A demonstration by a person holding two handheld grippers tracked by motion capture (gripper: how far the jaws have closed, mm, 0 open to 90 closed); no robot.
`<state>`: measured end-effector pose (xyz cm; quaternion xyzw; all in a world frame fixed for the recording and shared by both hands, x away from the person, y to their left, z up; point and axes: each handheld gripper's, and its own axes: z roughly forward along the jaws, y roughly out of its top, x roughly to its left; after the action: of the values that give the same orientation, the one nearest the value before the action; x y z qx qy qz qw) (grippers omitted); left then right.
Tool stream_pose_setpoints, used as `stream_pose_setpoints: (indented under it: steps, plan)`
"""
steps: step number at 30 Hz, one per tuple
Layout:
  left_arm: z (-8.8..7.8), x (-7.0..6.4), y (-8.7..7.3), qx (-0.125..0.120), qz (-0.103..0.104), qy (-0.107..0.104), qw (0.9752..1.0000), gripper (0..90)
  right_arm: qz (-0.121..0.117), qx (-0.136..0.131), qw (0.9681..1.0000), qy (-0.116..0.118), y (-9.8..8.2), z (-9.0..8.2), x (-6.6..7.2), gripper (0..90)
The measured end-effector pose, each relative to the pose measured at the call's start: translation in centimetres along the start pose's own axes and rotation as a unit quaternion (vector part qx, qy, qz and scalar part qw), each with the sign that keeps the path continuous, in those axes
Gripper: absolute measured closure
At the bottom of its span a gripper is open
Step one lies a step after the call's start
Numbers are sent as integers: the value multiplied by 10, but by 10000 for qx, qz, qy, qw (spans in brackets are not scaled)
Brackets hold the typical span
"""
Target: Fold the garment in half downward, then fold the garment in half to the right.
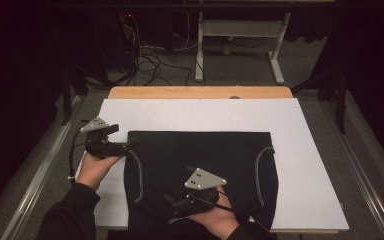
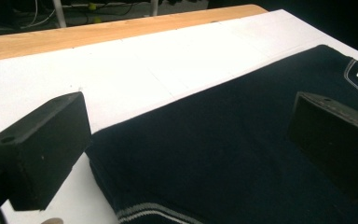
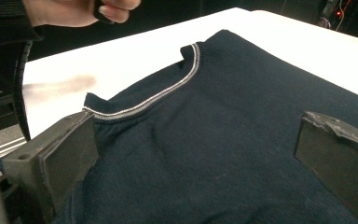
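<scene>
Both grippers are gaping, jaws wide apart, gripping nothing. I am holding the left gripper (image 1: 122,146) at the far left corner of the dark sweater (image 1: 200,160) lying flat on the white sheet (image 1: 310,165); the right gripper (image 1: 177,202) is hovering over its near edge.

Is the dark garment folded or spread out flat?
Folded: the dark garment shows a straight far edge, with grey-striped trim curving down both sides. Layers beneath cannot be told.

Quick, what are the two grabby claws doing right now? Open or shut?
Left gripper: open, jaws wide apart at the left edge of the dark sleeveless garment, holding nothing.
Right gripper: open over the garment's near part, holding nothing.
</scene>
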<state>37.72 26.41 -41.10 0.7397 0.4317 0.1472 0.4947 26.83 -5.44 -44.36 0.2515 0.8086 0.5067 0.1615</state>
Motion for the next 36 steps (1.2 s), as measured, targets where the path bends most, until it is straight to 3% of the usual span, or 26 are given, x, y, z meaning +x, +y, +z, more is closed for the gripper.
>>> stream_pose_setpoints:
  steps: [9,14,17,19,22,27,29,31,34,36]
  plan:
    - [12,16,-4,6,-132,29,9999,0,-71,84,9999,62,3,10,9,1]
    - [22,29,-9,240,-271,197,9991,0,-75,132,9998,116,3,15,15,1]
    - [31,42,-14,527,-509,495,9961,0,-106,162,9997,147,2,17,18,1]
    - [37,51,-18,693,-725,459,9939,7,-131,206,9995,180,1,17,19,1]
    - [47,58,-23,839,-789,473,9922,35,-157,252,9994,193,0,17,20,1]
    - [65,64,-27,894,-810,524,9913,127,-96,230,9994,226,0,17,20,1]
    - [75,68,-25,1186,-823,453,9885,126,-96,244,9994,237,0,16,21,1]
    - [80,65,-23,1238,-640,427,9893,128,-92,251,9994,223,0,16,22,1]
    - [82,63,-24,1293,-536,390,9894,182,-94,251,9993,269,0,16,24,1]
    - [81,63,-24,1273,-508,221,9903,300,-111,237,9992,318,0,17,26,1]
